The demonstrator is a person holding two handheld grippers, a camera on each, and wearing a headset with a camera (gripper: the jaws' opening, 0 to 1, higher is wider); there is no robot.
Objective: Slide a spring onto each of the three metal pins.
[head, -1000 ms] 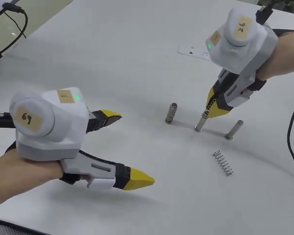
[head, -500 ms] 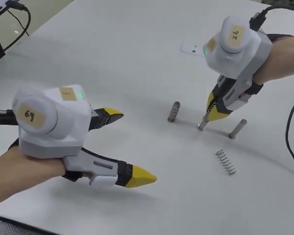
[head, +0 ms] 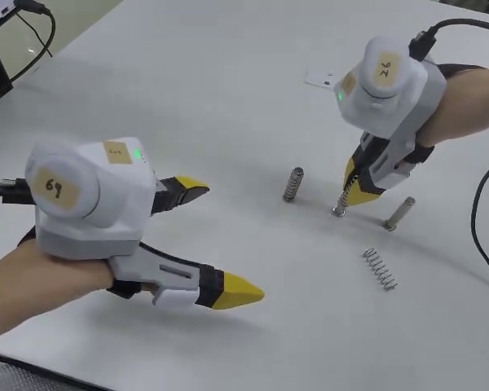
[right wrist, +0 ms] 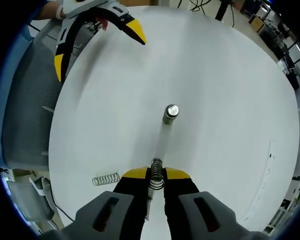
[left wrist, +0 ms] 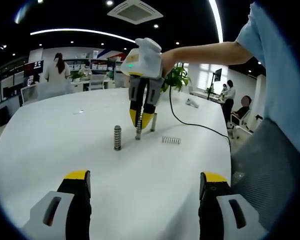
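Three metal pins stand on the white table (head: 187, 98). The left pin (head: 292, 184) (left wrist: 117, 137) (right wrist: 170, 112) wears a spring. My right gripper (head: 357, 194) (left wrist: 142, 119) (right wrist: 156, 176) points down over the middle pin (head: 340, 205), shut on a spring (right wrist: 156, 179) (left wrist: 139, 127) that sits partway down this pin. To the right stands a bare pin (head: 398, 213) (left wrist: 153, 122). A loose spring (head: 379, 269) (left wrist: 171, 140) (right wrist: 106, 178) lies flat nearer me. My left gripper (head: 216, 238) (left wrist: 145, 200) hovers open at the lower left, holding nothing.
A white power strip (head: 322, 80) lies behind the right gripper. A black cable (head: 479, 220) runs along the right side, and another cable (head: 33, 24) lies at the far left. In the left gripper view people stand in the office beyond the table.
My right gripper has sunk lower with the spring, which now covers more of the middle pin. The left gripper has barely moved; the head camera shifted a little.
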